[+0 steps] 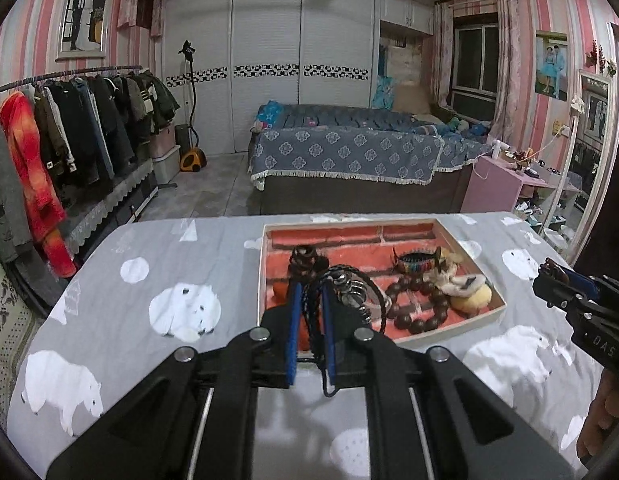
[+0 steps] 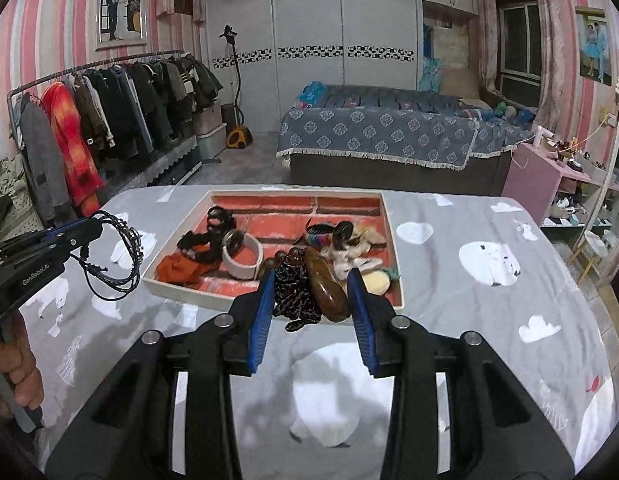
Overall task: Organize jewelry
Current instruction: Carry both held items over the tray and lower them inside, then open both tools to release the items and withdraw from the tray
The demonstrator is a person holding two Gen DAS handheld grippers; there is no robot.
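1. I hold both grippers above the near edge of the table [image 2: 489, 264], clear of the tray [image 2: 391, 240], so each piece hangs free for sorting.
2. The tray sits near the table's far edge and carries the remaining jewelry.
3. My left gripper [image 1: 309, 300] is nearly closed, clamped on a black cord bracelet [image 2: 123, 256].
4. My right gripper [image 2: 311, 280] is partly apart, clamped on a brown bangle [image 2: 327, 286] and a dark bead strand [image 2: 295, 294].

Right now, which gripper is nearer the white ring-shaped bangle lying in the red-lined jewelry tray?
Right. The right gripper, holding a brown bangle and dark beads, hangs just beside the white ring-shaped bangle. The left gripper, clamping black cords, is off past the tray edge.
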